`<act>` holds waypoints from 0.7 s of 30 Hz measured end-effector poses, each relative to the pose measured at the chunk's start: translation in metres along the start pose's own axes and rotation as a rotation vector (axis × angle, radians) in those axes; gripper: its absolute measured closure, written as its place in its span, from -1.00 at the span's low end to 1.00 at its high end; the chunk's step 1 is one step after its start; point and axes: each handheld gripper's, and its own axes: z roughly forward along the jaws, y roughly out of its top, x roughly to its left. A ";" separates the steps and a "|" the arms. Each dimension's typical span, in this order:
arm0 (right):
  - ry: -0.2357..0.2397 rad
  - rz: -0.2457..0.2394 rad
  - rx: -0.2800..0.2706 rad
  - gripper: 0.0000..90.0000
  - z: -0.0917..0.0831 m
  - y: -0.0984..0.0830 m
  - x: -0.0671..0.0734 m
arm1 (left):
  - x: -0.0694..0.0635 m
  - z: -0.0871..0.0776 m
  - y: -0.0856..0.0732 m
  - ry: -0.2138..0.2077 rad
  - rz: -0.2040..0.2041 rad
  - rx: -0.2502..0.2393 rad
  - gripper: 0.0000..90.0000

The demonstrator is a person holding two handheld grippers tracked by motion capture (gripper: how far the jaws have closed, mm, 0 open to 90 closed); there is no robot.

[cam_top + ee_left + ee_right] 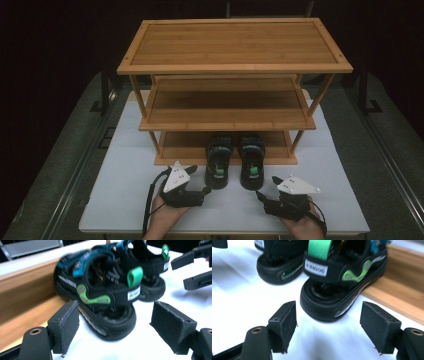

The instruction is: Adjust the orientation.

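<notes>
1. 2 black sandals with green heel loops stand side by side, toes on the bottom shelf of a wooden rack (235,65), heels out on the white table (125,200).
2. Left sandal (219,162): heel at 12 o'clock of the left gripper (202,187) in the left gripper view, just ahead of the pads, not touching.
3. Right sandal (251,162): heel at 12 o'clock of the right gripper (265,192) in the right gripper view, also clear of the pads.
4. Left gripper: jaws wide, nothing between them.
5. Right gripper: jaws wide, nothing gripped.
6. High view: each gripper rests in a hand at the near table edge, left at 7 o'clock of the sandals, right at 5 o'clock.
7. The rack has 3 shelves; the top 2 are bare.
</notes>
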 end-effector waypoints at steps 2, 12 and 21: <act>0.003 -0.001 0.023 -0.42 0.006 0.000 0.000 | 0.000 0.005 -0.003 0.000 -0.001 0.023 -0.52; 0.008 0.003 0.078 -0.44 0.020 0.004 0.000 | 0.003 0.023 -0.007 -0.012 -0.015 0.119 -0.38; -0.002 -0.025 0.104 -0.42 0.029 0.004 0.003 | 0.000 0.032 -0.006 -0.010 0.013 0.145 -0.20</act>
